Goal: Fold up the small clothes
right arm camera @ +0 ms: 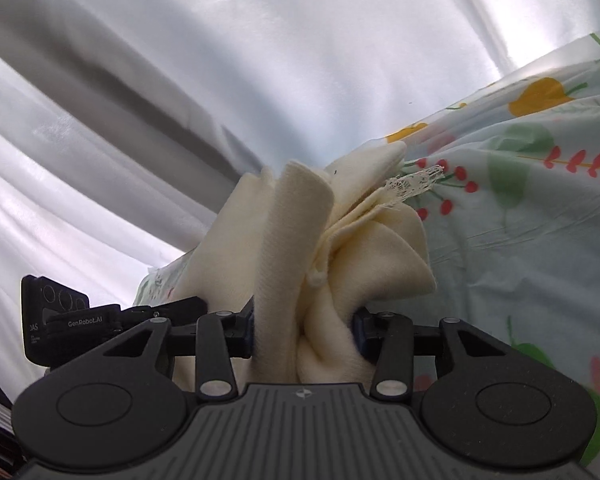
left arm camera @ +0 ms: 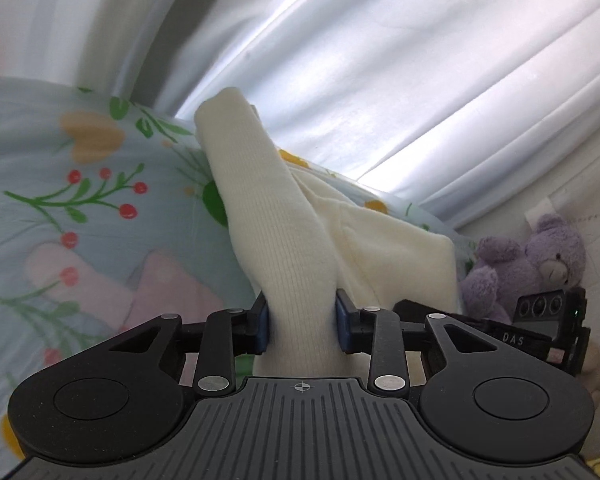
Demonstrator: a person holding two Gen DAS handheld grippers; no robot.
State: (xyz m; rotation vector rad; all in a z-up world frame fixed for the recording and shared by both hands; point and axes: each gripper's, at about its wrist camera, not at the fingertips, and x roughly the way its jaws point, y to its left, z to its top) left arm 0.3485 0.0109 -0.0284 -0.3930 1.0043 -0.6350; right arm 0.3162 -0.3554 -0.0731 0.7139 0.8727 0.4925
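Observation:
A small cream knit garment (left arm camera: 284, 216) is held up off the floral bedsheet (left arm camera: 60, 184). My left gripper (left arm camera: 302, 326) is shut on a ribbed band of it, which sticks up between the blue pads. The rest of the cloth hangs to the right. My right gripper (right arm camera: 304, 330) is shut on a bunched part of the same garment (right arm camera: 340, 232), which has a bit of lace trim (right arm camera: 416, 184). The right gripper's body (left arm camera: 540, 328) shows at the right in the left wrist view, and the left gripper's body (right arm camera: 60, 320) shows at the left in the right wrist view.
White curtains (left arm camera: 380, 60) hang behind the bed. A purple teddy bear (left arm camera: 532, 260) sits by the wall at the right. The floral sheet (right arm camera: 540, 200) fills the right side of the right wrist view.

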